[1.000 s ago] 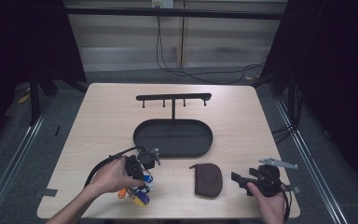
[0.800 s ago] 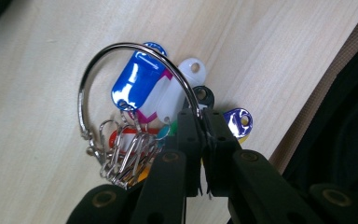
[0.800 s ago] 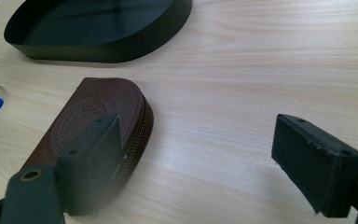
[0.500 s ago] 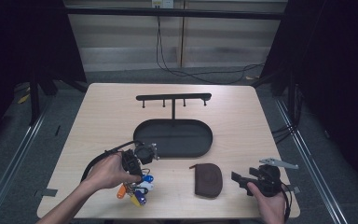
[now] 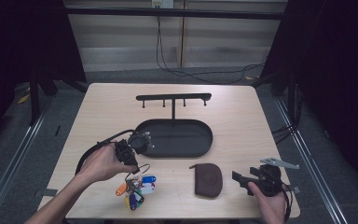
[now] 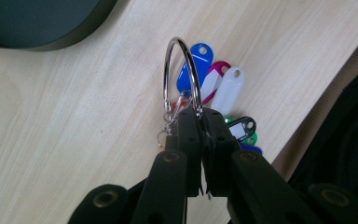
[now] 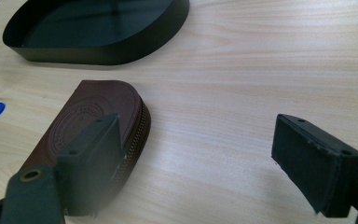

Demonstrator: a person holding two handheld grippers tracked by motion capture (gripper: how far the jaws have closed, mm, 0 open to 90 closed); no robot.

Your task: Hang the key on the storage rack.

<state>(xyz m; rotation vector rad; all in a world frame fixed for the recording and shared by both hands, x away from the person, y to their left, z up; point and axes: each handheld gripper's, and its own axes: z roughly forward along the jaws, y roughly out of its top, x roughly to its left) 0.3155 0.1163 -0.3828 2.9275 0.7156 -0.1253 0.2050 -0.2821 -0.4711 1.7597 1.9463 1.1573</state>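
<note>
Fingers of the left gripper [image 6: 199, 122] pinch the key ring [image 6: 182, 74] tight, while the right gripper's [image 7: 205, 158] stand wide, empty

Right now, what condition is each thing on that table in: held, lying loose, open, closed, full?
Left tool: shut on the key ring.
Key ring: pinched, standing upright, its coloured tags resting on the table.
Right tool: open, holding nothing, beside the pouch.
Brown pouch: lying flat, zip closed as far as it shows.
Black tray: nothing lying in it.
Hook rack: upright, nothing hanging from it.
</note>
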